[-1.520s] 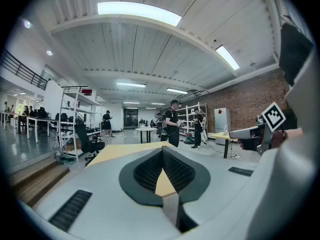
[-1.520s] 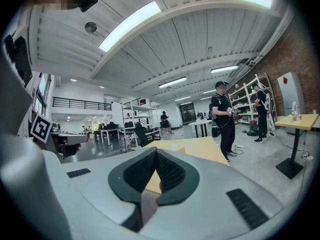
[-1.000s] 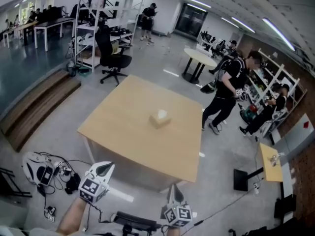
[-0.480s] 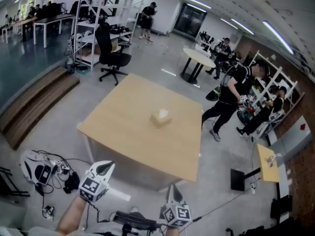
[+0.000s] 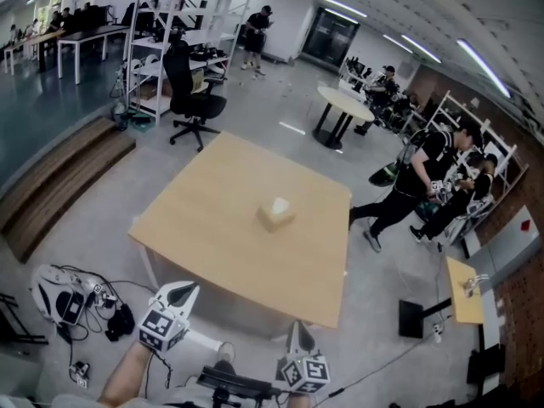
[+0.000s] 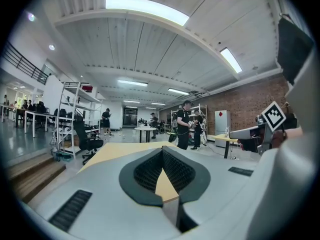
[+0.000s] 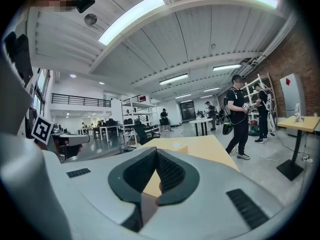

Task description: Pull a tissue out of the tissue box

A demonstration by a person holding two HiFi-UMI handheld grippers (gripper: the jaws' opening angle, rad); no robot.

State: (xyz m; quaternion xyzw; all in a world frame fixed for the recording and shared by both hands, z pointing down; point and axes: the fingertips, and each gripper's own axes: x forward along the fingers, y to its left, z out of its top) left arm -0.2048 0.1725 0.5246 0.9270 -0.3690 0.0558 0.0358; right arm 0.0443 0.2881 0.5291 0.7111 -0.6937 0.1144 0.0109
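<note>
Both claws sit at the 6 o'clock edge of my head view, well short of the table. The left gripper (image 5: 181,289) has its jaws drawn together, tips meeting, with nothing between them; its own view (image 6: 162,151) shows only bare tabletop through the small gap lower down. The right gripper (image 5: 299,328) is closed the same way and empty (image 7: 156,151).

The tissue box (image 5: 276,214) is on the table (image 5: 212,228), a little toward 1 o'clock from its middle, with a white tissue standing out of its top. From the right gripper view it is a small pale block (image 7: 179,146) far along the tabletop.

The only print I can make out is the black-and-white square markers on the left cube (image 5: 161,325) and the right cube (image 5: 306,371); they are patterns, not words. A red diamond mark (image 5: 528,226) shows on a pale cabinet at 3 o'clock, too small to read.

The table is a plain light-wood square on white legs, bare apart from the box. It stands on a grey polished floor in a large open workshop. From the table, a black office chair (image 5: 194,100) and white shelving (image 5: 161,32) are at 11 o'clock, a round white table (image 5: 344,100) is at 1 o'clock, and a person in black (image 5: 416,185) strides by at 3 o'clock. Cables and gear (image 5: 68,291) lie on the floor at 8 o'clock. A small yellow side table (image 5: 463,289) stands at 4 o'clock.
</note>
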